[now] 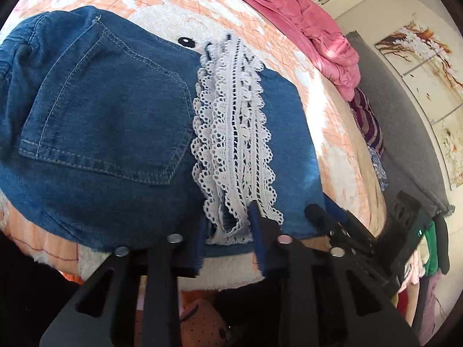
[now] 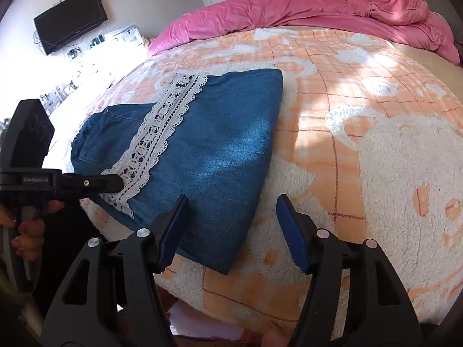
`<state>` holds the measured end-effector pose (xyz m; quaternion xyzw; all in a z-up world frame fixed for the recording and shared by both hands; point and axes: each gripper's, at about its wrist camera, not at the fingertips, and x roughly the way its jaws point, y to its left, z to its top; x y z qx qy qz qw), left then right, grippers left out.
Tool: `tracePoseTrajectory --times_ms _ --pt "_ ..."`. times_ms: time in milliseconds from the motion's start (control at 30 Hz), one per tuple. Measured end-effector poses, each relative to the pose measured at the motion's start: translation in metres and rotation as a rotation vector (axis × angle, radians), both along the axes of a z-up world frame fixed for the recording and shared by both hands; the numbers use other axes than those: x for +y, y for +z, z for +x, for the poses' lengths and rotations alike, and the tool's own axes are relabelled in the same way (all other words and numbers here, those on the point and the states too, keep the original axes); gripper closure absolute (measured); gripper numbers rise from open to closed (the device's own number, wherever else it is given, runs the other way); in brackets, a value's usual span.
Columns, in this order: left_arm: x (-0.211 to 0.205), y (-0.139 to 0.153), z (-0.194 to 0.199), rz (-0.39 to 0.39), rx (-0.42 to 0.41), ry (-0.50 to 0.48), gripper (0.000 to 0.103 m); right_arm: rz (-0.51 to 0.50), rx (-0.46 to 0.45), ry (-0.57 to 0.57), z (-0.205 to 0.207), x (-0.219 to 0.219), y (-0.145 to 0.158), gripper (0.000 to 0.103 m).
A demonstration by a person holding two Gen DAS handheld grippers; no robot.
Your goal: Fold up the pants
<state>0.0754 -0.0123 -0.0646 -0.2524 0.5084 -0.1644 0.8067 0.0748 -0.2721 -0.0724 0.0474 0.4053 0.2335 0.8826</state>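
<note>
The blue denim pants (image 1: pixel 110 110) lie folded on the bed, back pocket up, with white lace trim (image 1: pixel 231 133) running along one leg. My left gripper (image 1: pixel 228 237) is at the near hem, its blue pads pinching the bunched end of the lace and the denim under it. In the right wrist view the same pants (image 2: pixel 220 144) lie left of centre, and the left gripper (image 2: pixel 117 183) reaches in from the left onto the lace (image 2: pixel 162 133). My right gripper (image 2: pixel 231 231) stands open over the pants' near right corner; its left pad is over the denim, its right pad over the blanket.
An orange-and-white fleece blanket (image 2: pixel 376 144) covers the bed. A crumpled pink duvet (image 2: pixel 289 8) lies along the far side. A grey headboard (image 1: pixel 399 133) borders the bed on the right. A wall TV (image 2: pixel 69 17) hangs at far left. A person's hand (image 2: pixel 29 231) holds the left gripper's handle.
</note>
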Motion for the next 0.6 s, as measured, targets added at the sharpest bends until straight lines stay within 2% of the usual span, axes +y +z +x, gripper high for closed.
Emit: tracePoseTrajectory --times_ms 100,133,267,367,467,500,600 --pt "-0.002 0.003 -0.014 0.036 -0.019 -0.032 0.08 0.011 -0.002 -0.006 -0.001 -0.003 0.002 0.048" --pt "-0.004 0.001 -0.016 0.062 -0.027 -0.024 0.076 0.011 0.001 -0.006 -0.001 -0.003 0.001 0.047" --pt "-0.003 -0.003 -0.011 0.069 -0.036 -0.005 0.073 -0.013 -0.003 0.005 -0.001 0.002 0.001 0.043" --pt "-0.005 0.009 -0.013 0.15 -0.087 0.007 0.059 -0.021 -0.052 0.01 -0.007 0.003 0.009 0.041" --pt "-0.003 0.025 -0.018 0.237 -0.152 0.028 0.049 -0.053 -0.153 0.042 -0.017 0.012 0.021 0.039" --pt "-0.002 0.029 -0.019 0.279 -0.175 0.043 0.042 -0.07 -0.188 0.061 -0.021 0.017 0.024 0.039" --pt "-0.002 0.04 -0.021 0.374 -0.235 0.066 0.04 -0.113 -0.238 0.09 -0.028 0.028 0.029 0.039"
